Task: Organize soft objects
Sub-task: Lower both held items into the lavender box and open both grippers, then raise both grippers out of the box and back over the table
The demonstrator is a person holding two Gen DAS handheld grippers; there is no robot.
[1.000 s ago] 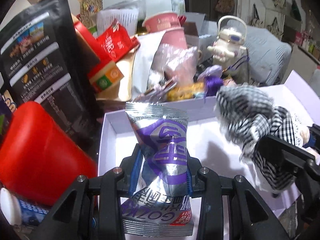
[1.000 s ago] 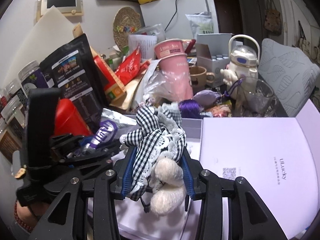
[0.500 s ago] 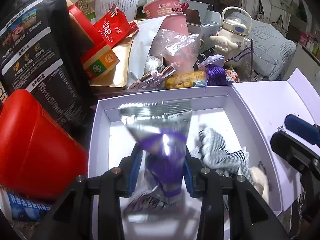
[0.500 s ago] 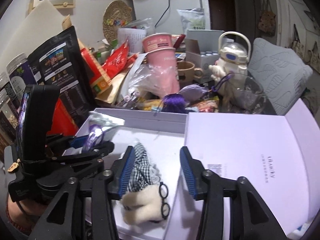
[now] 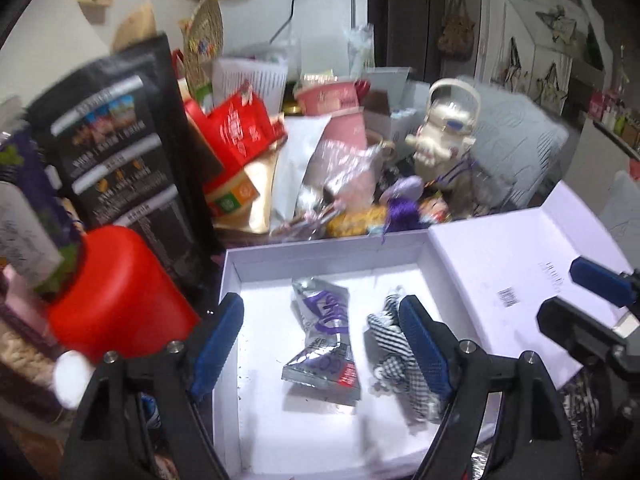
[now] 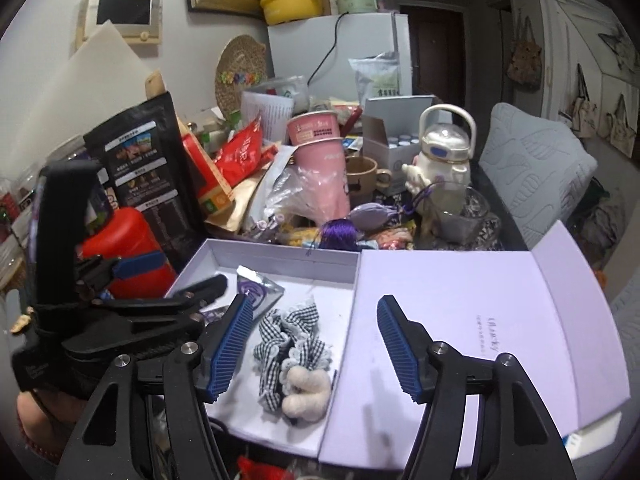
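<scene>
Left gripper [image 5: 320,336] hides part of checkered doll [image 5: 394,354].

Left wrist view motion-blurred; black pouch [image 5: 120,144] print unreadable. Right wrist view: foil packet [image 6: 256,290] half hidden behind left gripper [image 6: 172,280]; box lid [image 6: 480,340] lettering too small.

Both wrist views look steeply down and forward, close over the shallow white cardboard box [image 5: 320,246] [image 6: 280,254] at lower centre of each frame. They share it and the clutter behind, including the red plastic container [image 5: 116,292] [image 6: 128,240] at left. The right wrist view sits further right, catching the open lid [image 6: 460,320].
</scene>
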